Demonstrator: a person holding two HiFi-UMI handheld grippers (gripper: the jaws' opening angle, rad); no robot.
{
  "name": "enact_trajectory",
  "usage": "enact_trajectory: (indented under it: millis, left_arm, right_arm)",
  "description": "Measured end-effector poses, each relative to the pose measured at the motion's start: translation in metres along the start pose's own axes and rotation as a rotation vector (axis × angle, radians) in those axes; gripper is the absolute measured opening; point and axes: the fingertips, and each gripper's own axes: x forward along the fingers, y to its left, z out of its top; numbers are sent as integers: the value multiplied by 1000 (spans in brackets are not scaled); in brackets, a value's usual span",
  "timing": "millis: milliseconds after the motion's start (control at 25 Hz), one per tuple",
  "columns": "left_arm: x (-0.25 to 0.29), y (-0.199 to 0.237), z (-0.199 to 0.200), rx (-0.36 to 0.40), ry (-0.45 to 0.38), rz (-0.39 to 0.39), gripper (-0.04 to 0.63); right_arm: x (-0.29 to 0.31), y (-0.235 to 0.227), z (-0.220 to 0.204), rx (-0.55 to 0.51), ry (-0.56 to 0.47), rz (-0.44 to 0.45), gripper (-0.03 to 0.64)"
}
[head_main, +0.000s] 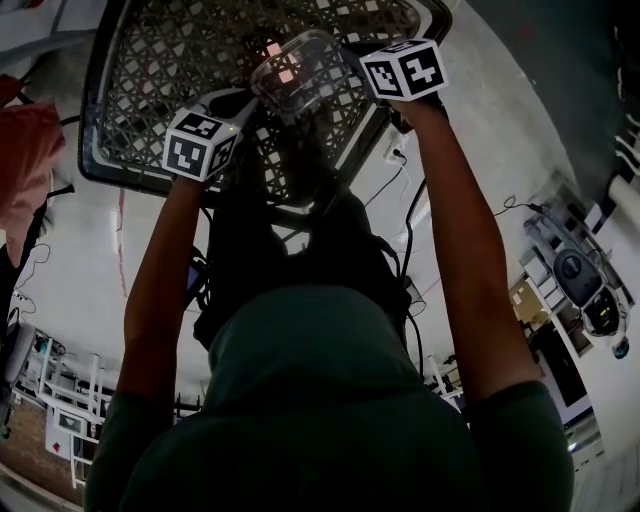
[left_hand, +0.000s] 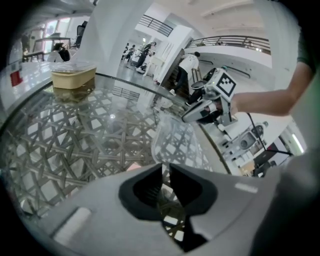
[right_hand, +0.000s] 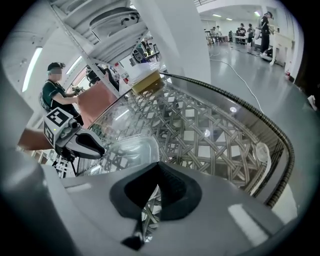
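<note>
A clear plastic container (head_main: 300, 72) is held just above the glass-topped lattice table (head_main: 150, 60), between both grippers. My left gripper (head_main: 252, 102) is shut on its near-left rim. In the left gripper view the jaws (left_hand: 165, 170) are pinched together on the container (left_hand: 177, 137), whose body stretches away from them. My right gripper (head_main: 352, 68) is shut on the opposite rim. The right gripper view shows the container (right_hand: 127, 150) just past the shut jaws (right_hand: 157, 170), with the left gripper (right_hand: 75, 141) at its far side.
A second lidded tub with tan contents (left_hand: 74, 77) stands at the table's far edge, also seen as the tub (right_hand: 147, 80). A pink cloth (head_main: 25, 150) lies left of the table. Cables (head_main: 410, 210) run on the floor. People stand in the background.
</note>
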Motion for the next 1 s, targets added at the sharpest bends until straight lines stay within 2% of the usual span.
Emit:
enact_trajectory:
  millis: [440,680,1000]
  left_arm:
    - [-15,-7,10,-4,-26,11,43]
    - [-27,-12,16,7,-50,35,43]
    - [-49,-16,33,46,-136,48,78]
  right_arm:
    - [-34,37,19,-43,-58,1,0]
    - [-63,63,31,-126,-83,-14,0]
    - [-85,93,32,-242,-86,-34,0]
